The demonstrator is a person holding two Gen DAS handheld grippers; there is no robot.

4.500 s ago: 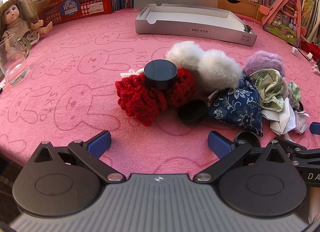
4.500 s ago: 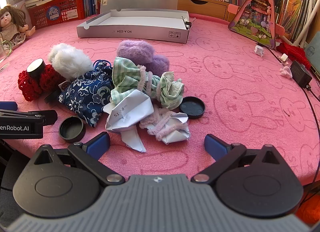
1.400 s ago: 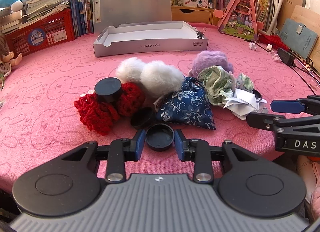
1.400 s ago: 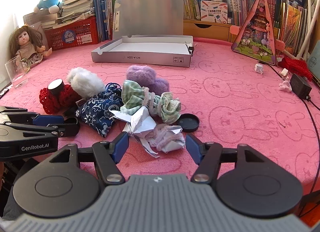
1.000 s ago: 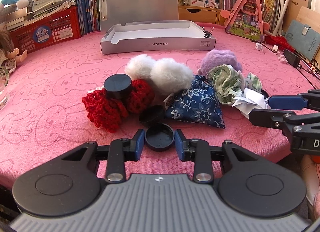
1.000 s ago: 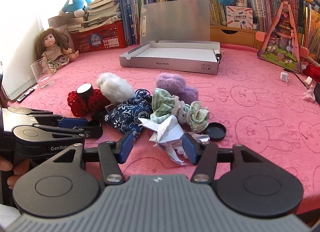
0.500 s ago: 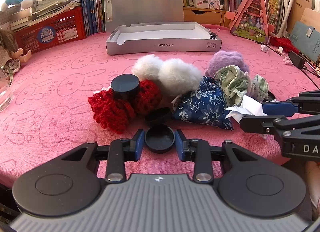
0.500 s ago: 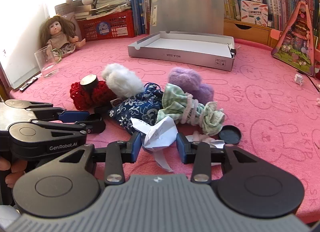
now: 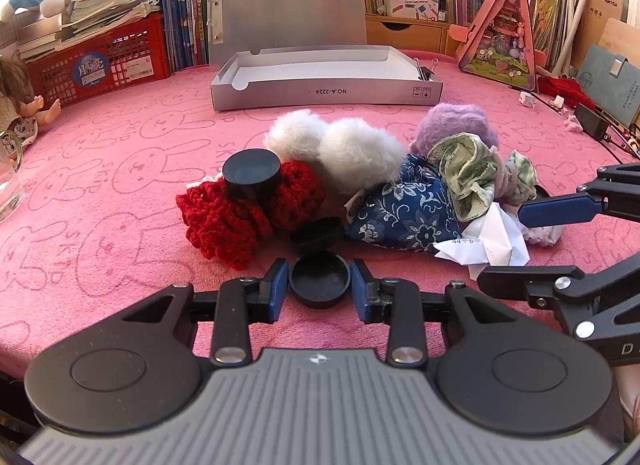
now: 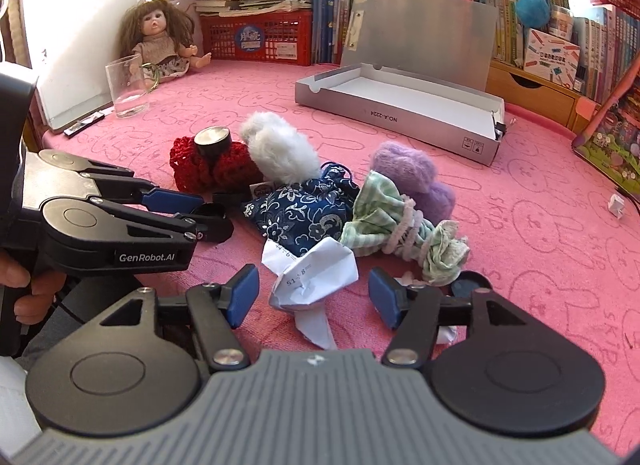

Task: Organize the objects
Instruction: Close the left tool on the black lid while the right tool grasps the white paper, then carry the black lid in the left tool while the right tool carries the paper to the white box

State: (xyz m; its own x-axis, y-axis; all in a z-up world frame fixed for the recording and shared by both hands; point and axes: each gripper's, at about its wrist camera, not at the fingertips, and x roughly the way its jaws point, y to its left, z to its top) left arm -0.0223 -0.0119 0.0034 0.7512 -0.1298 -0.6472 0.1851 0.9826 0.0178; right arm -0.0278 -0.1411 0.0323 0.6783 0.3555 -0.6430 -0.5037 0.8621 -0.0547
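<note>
Left hand-held gripper clamps a black lid; right hand-held gripper, just reopened, straddles crumpled paper.

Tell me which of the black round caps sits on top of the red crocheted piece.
The closed-side-up black cap resting on the red crocheted piece. One other cap is clamped in the left tool; two more lie on the pink cloth.
</note>
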